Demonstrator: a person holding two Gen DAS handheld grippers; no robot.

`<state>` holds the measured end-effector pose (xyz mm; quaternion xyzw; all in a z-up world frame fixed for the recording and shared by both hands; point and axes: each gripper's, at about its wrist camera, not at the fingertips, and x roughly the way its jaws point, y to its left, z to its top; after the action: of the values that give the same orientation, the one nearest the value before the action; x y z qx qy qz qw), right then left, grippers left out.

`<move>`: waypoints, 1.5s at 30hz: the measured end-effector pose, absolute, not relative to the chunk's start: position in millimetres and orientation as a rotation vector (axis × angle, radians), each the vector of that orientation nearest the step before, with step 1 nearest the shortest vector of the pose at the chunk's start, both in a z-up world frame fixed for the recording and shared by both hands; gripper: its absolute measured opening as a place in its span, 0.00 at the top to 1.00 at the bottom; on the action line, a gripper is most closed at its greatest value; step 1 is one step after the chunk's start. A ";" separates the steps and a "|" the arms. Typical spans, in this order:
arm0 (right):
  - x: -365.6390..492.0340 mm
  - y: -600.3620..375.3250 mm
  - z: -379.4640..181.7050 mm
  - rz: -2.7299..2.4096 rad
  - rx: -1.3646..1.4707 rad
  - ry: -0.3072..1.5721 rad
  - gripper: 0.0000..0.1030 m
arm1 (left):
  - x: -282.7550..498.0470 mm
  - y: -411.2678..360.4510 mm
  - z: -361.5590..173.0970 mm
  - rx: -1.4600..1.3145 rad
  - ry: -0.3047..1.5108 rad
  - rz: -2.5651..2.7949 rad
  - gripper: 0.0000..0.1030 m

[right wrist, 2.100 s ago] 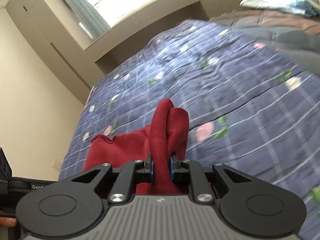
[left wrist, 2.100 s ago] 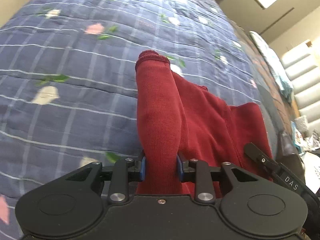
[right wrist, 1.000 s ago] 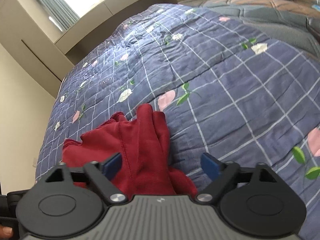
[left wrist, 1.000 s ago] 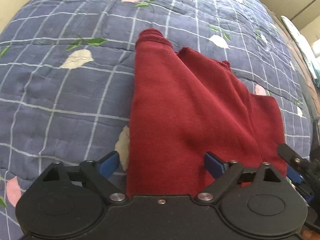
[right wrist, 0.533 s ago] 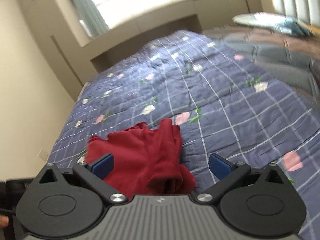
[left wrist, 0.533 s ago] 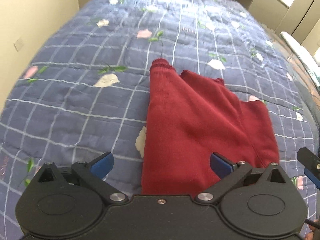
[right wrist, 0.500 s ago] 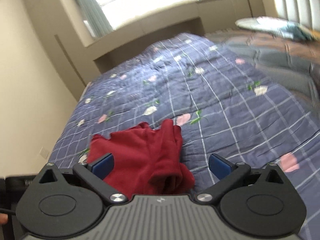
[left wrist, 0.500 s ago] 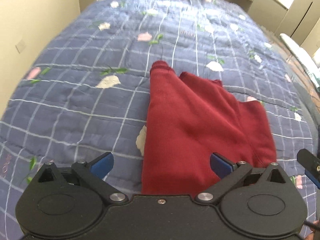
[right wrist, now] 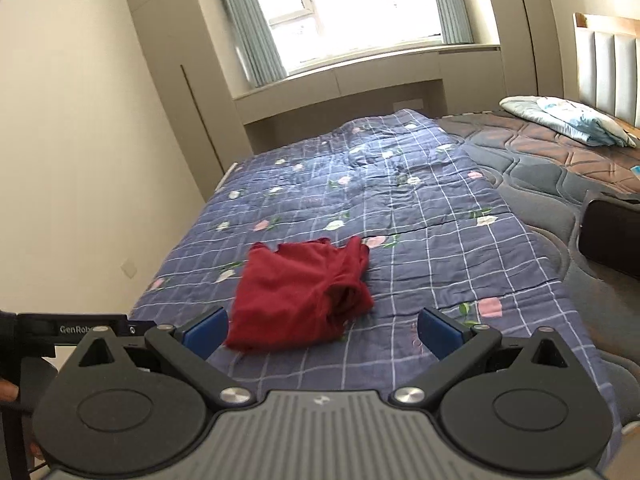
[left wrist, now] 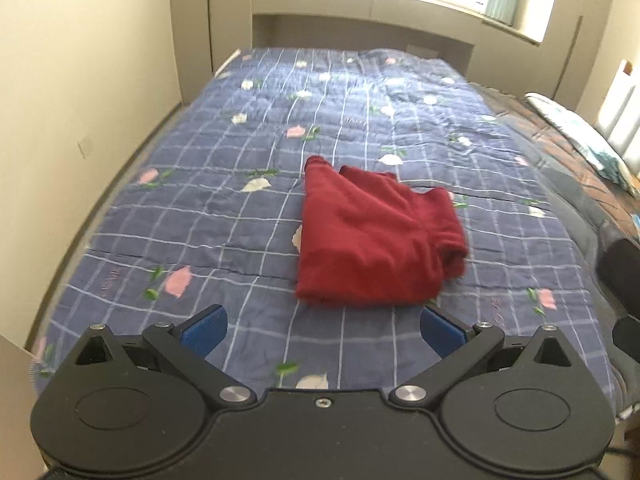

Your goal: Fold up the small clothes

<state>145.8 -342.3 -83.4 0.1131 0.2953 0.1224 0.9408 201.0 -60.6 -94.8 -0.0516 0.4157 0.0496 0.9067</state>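
Mid-frame on the blue quilt (left wrist: 224,216) lies the folded red garment (left wrist: 372,248) — both the left gripper (left wrist: 322,326) and right gripper (right wrist: 322,326) gape wide, empty — its loose right edge could unroll if snagged.

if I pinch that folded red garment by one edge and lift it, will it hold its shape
Probably not. The red garment looks like soft knit, so it would likely droop and unfold. Its bunched layers on the right seem loose and may slide apart on the quilt.

Ahead of me a blue checked floral quilt (right wrist: 420,216) covers the bed, beside a brown-grey quilted mattress (right wrist: 560,152). Cream plain walls (right wrist: 80,160) and built-in cabinets (right wrist: 176,60) frame a bright window (right wrist: 360,0) with pale blue-grey curtains (right wrist: 248,20).
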 end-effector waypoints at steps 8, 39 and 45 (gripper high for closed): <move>91.4 -336.6 -40.2 0.289 0.187 0.583 0.00 | 102.0 -71.9 -46.8 -0.042 0.764 0.110 0.01; 75.5 -326.7 -37.4 0.317 0.132 0.605 0.00 | 44.5 -58.8 -30.4 -0.084 0.726 0.167 0.01; 80.6 -327.5 -36.8 0.316 0.136 0.611 0.00 | 48.8 -60.3 -30.5 -0.081 0.732 0.169 0.01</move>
<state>80.6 -327.5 -36.8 0.0666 0.2994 0.1547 0.9391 48.8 -60.3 -30.5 -0.0393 0.3574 0.0824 0.9295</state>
